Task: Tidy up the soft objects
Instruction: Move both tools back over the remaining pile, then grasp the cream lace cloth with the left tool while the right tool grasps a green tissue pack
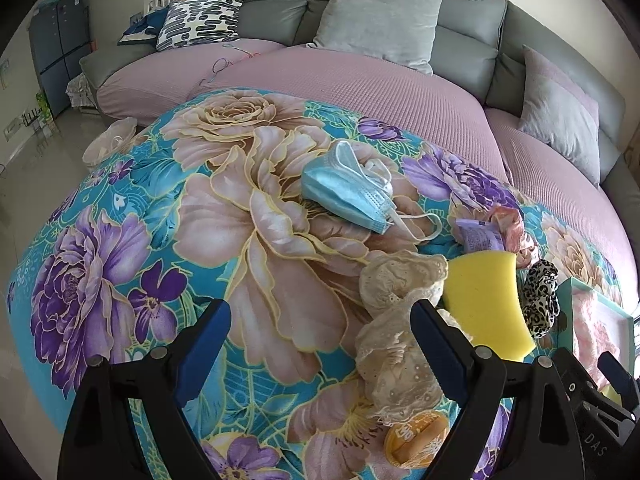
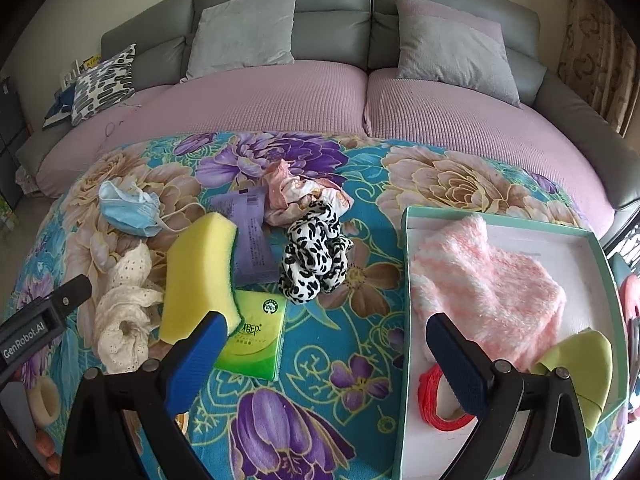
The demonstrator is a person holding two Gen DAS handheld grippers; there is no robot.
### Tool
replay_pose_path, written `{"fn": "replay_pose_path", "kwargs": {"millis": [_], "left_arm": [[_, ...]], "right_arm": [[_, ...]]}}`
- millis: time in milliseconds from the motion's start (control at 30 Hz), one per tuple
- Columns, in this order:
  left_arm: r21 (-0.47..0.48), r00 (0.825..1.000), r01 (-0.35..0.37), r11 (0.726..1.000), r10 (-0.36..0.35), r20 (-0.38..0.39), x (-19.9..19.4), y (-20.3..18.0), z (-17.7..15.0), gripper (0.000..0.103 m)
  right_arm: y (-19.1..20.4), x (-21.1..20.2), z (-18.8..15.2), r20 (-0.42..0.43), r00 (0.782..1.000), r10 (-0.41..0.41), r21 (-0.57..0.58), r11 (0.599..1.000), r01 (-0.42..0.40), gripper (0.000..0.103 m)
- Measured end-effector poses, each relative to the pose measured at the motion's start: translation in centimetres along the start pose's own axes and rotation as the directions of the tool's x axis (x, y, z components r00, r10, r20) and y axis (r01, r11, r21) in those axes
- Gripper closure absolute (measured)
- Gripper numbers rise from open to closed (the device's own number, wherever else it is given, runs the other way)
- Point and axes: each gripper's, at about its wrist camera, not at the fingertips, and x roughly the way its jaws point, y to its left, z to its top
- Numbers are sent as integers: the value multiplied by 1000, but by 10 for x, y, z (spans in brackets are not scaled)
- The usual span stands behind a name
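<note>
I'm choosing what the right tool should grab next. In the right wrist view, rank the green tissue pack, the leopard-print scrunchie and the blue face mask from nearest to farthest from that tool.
From the right tool:
1. Green tissue pack: just beside its left finger, partly under the yellow sponge.
2. Leopard-print scrunchie: farther up, mid-blanket.
3. Blue face mask: farthest, upper left.

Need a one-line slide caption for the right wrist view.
Open right gripper above a floral blanket, between a yellow sponge and a box holding a pink fluffy cloth.
</note>
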Motion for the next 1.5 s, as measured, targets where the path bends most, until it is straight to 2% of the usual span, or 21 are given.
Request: {"fn": "replay_pose_path", "kwargs": {"millis": [200, 467, 767, 1000, 1100, 1167, 1300, 1367, 1500], "left_arm": [[13, 1000, 9, 1000, -9, -4, 0, -10, 0, 11], [34, 995, 89, 995, -88, -40, 4, -26, -3, 11], [67, 992, 77, 995, -69, -109, 28, -39, -12, 12], [39, 987, 59, 997, -53, -152, 42, -34, -16, 12], [40, 988, 54, 998, -48, -150, 43, -33, -16, 20], [28, 987, 63, 998, -58, -151, 43, -30, -16, 30], [22, 986, 63, 998, -59, -159, 45, -28, -17, 38], [16, 984, 68, 998, -65, -163, 46, -27, -17, 47], [6, 982, 76, 997, -74, -171, 48, -25, -17, 48]], "right_arm": [[-4, 8, -7, -22, 999, 31, 7, 1000, -31, 2], [-15, 13, -12, -33, 998, 58, 25, 998, -57, 2], [-10, 18, -15, -45, 996, 76, -1, 997, -77, 2], [2, 23, -19, -62, 994, 90, -49, 994, -93, 2], [9, 26, -21, -77, 992, 101, -69, 992, -107, 2], [14, 28, -23, -87, 991, 105, -85, 990, -112, 2], [23, 34, -26, -109, 988, 105, -111, 987, -117, 2], [27, 37, -28, -120, 987, 105, -122, 985, -119, 2], [33, 41, -28, -112, 989, 92, -139, 984, -107, 2]]}}
